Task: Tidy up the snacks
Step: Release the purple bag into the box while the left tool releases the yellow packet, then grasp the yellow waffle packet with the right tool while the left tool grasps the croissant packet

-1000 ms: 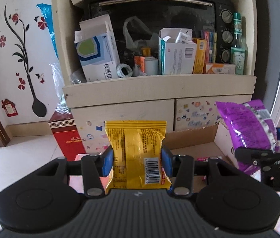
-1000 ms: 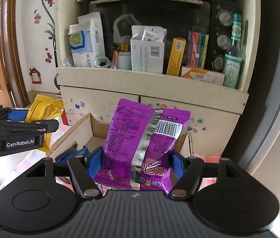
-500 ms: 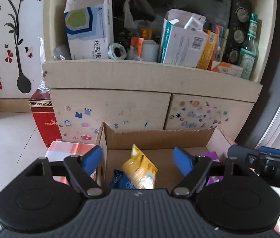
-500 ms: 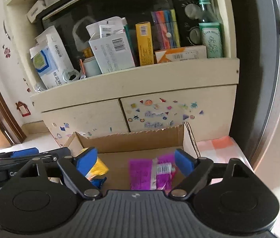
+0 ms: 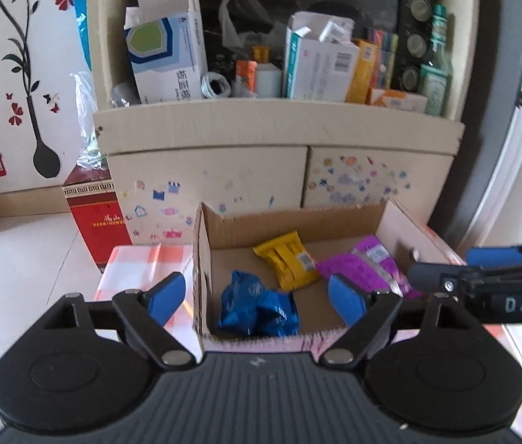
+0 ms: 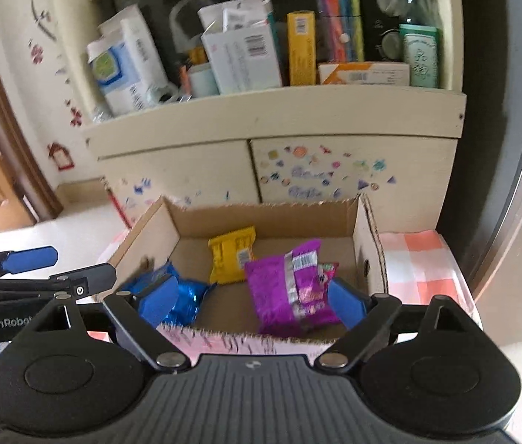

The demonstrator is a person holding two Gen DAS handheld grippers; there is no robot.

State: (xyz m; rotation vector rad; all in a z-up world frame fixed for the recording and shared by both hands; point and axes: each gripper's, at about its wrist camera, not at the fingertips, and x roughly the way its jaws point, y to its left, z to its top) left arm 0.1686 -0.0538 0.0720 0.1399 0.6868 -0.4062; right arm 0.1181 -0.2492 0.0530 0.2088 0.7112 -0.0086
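An open cardboard box (image 5: 290, 222) (image 6: 366, 244) stands on a pink checked cloth. Inside lie a yellow snack packet (image 5: 288, 264) (image 6: 231, 259), a purple snack packet (image 5: 368, 266) (image 6: 290, 288) and a blue snack packet (image 5: 257, 307) (image 6: 187, 299). My left gripper (image 5: 257, 296) is open and empty, just in front of the box's near wall. My right gripper (image 6: 253, 301) is open and empty, at the near wall too. Each gripper shows at the edge of the other's view.
A cream cabinet (image 5: 275, 125) with sticker-covered drawers stands right behind the box, its shelf full of cartons, bottles and a black oven (image 5: 316, 7). A red box (image 5: 98, 214) stands on the floor at the left. The pink checked cloth (image 6: 423, 270) lies under the box.
Both grippers opened and let their packets drop into the box: the yellow one from the left, the purple one from the right. Both grippers then drew back a little from the box.
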